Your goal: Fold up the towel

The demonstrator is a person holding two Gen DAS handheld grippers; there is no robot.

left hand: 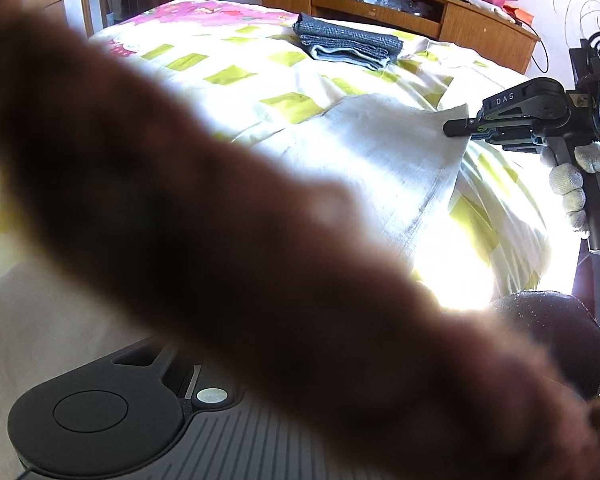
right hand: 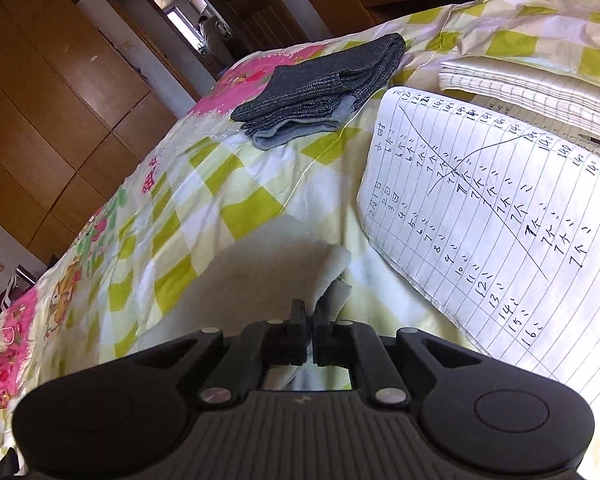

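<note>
Folding looks only begun. Left wrist view: the pale towel (left hand: 380,152) lies spread on the bed (left hand: 236,80), nearer than the folded dark cloth (left hand: 346,42); the right hand-held gripper (left hand: 454,127) pinches its far corner, while a blurred brown sleeve (left hand: 228,216) hides the left hand-held gripper's jaws, so I cannot tell their state. Right wrist view: narrow jaws clamp that towel corner, beside a lined notebook (right hand: 500,208); every fold seemingly remains.

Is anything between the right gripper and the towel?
No. The right gripper is already shut on a corner of the towel, cloth pinched between its fingers. The notebook lies to the side, not between.
</note>
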